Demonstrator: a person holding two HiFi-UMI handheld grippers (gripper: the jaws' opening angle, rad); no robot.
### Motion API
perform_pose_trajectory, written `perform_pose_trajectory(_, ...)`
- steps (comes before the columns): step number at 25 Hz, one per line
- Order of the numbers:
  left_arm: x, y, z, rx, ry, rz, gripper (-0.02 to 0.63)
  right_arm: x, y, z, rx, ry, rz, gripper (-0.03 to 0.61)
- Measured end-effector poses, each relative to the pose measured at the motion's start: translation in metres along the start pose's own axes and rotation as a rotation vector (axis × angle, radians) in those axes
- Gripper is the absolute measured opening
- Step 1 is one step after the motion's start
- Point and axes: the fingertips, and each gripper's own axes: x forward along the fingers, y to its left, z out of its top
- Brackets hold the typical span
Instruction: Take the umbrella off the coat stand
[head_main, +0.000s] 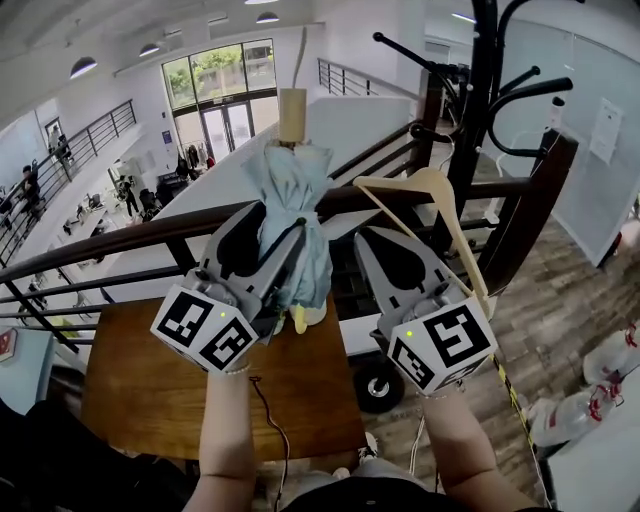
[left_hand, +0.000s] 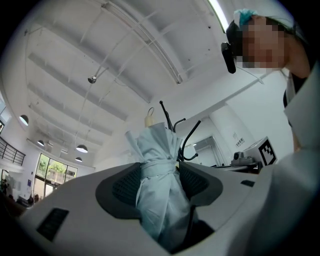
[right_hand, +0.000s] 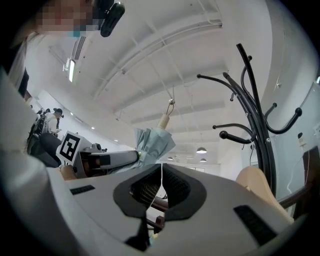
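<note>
My left gripper is clamped on the folded pale-blue umbrella, right gripper closed empty, coat stand nearby.

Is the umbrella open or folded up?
Folded up. The umbrella has its pale blue cloth bunched into a narrow bundle, with a strap wrapped round the middle, and the left gripper squeezes it.

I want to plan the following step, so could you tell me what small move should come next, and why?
Probably lower the umbrella toward the wooden table. The left hand-held gripper is clamped on its folded canopy, its handle stands clear of the hooks of the coat stand, and the table lies below.
</note>
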Motion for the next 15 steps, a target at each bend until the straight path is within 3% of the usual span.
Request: perform_pose_trajectory(15,-0.053,-0.021,-0.052,-0.104,0.041,0.014,0.247,-0.024,0.034,-0.058,0.075,0.087,0.016,0.029)
